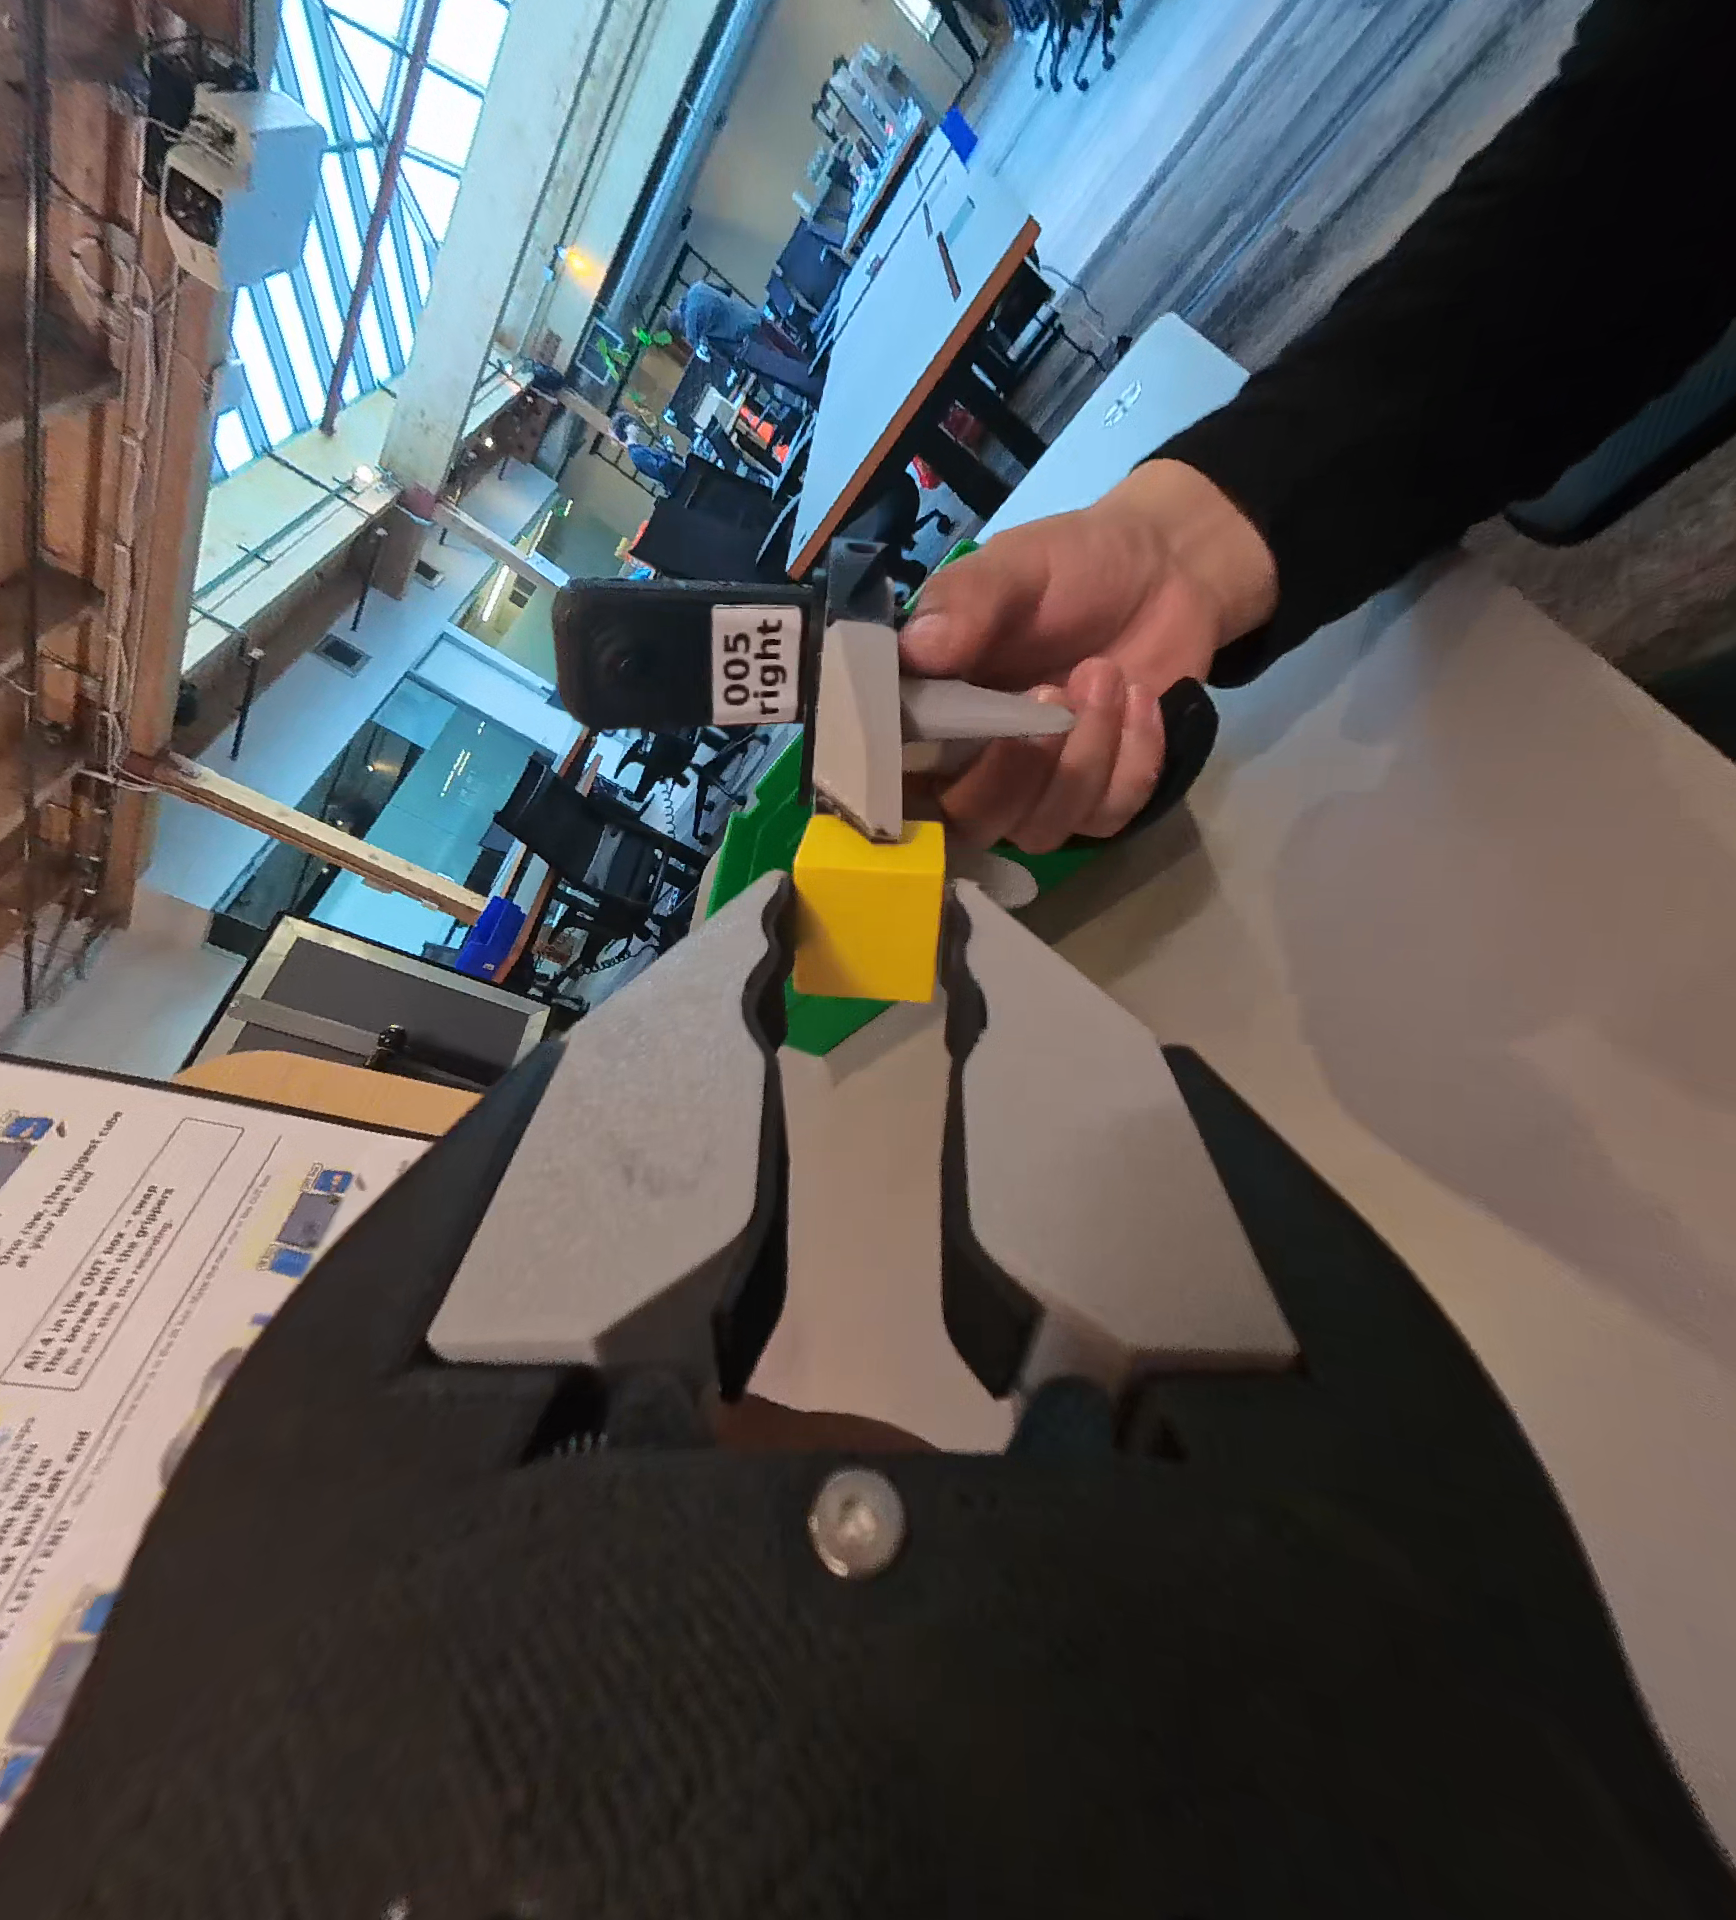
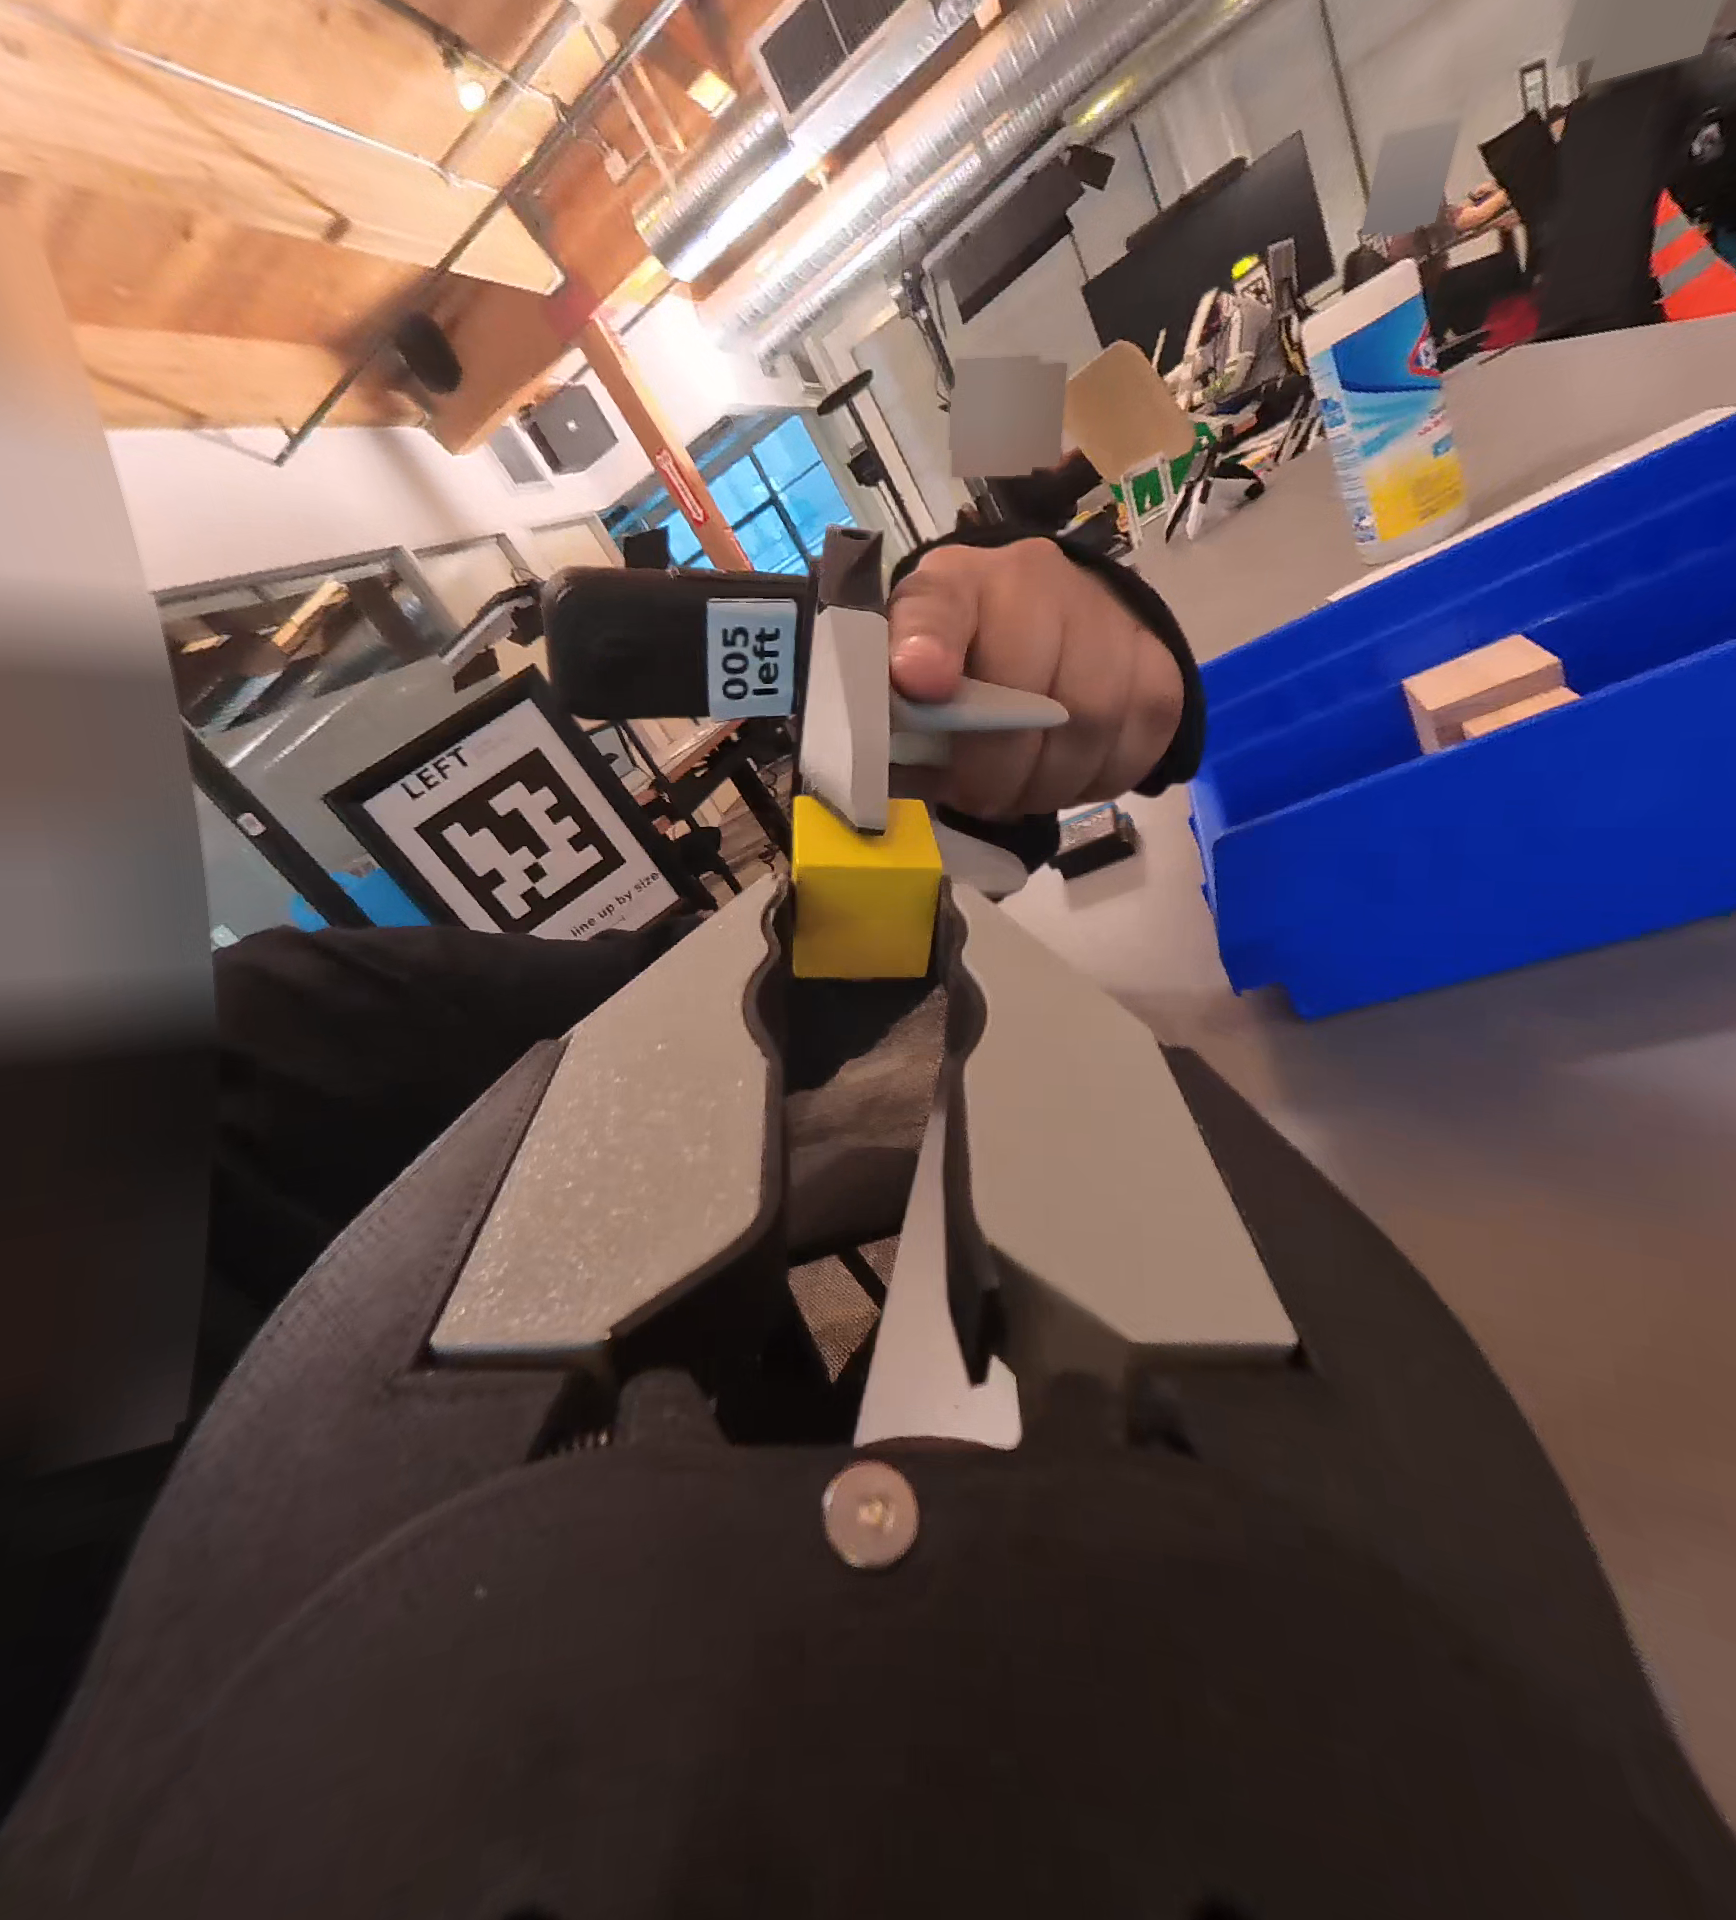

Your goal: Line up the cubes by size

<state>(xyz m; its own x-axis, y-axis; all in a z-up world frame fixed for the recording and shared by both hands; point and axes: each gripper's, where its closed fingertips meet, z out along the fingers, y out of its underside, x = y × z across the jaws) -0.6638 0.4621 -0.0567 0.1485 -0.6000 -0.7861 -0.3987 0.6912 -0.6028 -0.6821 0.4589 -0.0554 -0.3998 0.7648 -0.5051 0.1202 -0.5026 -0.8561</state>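
Yellow cube [image 1: 869, 912]: being held in mid-air between both tools, above the grey table [image 1: 1466, 935].
Left gripper [image 1: 864, 935]: being clenched on the cube.
Right gripper [image 2: 864, 914]: likewise clamped on it.
Handover: one grip is being kept firm until the other is released.

- A blue bin [image 2: 1466, 873] is sitting at three o'clock on the grey counter [image 2: 1466, 1195], holding pale wooden blocks [image 2: 1482, 691].
- A wipes canister [image 2: 1389, 416] is standing at two o'clock.
- A printed instruction sheet [image 1: 43, 1299] is lying at eight o'clock.
- A framed marker sign [image 2: 511, 821] is leaning at ten o'clock.
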